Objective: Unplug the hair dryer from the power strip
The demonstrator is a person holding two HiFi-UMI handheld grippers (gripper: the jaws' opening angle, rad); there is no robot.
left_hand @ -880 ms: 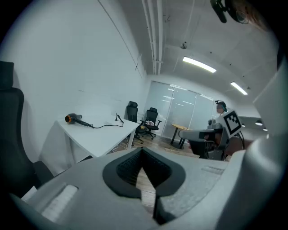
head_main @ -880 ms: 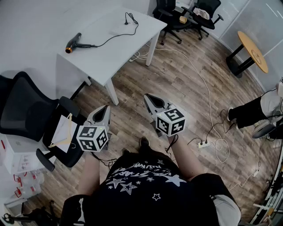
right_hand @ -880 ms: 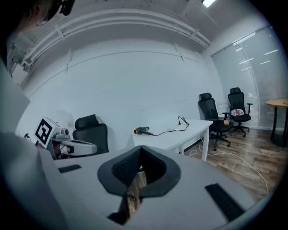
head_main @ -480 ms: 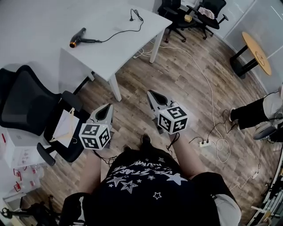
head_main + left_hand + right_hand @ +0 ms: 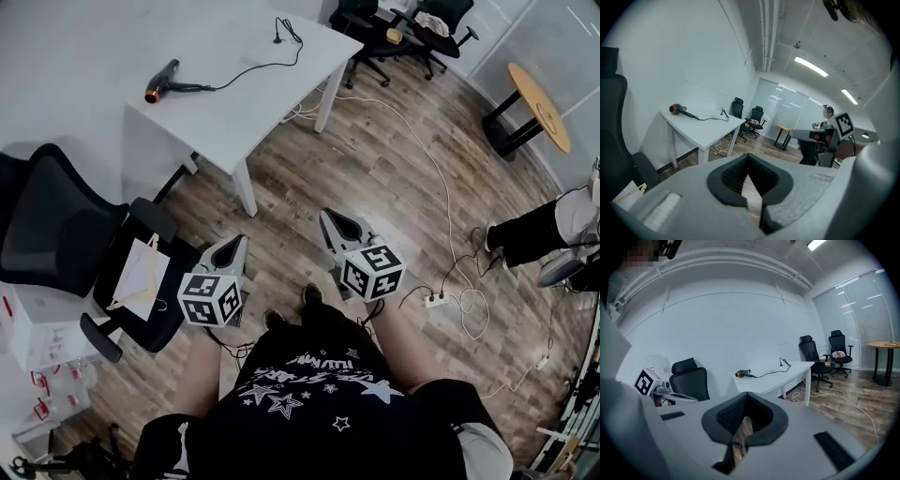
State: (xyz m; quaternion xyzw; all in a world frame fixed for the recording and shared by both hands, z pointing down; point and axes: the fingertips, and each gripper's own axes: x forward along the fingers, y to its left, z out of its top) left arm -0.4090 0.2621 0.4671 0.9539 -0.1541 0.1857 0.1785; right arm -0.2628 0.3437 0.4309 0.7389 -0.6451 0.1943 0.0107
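My left gripper and right gripper were both pinched closed on nothing, held low by my body. The hair dryer lay well apart on the white table, with its cord running to the plug. I judged the approach was not yet made. Next I needed to step closer and grip that plug.

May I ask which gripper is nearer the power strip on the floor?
Right. The right gripper is held above the floor beside the power strip; the left gripper is beyond it, by the black chair.
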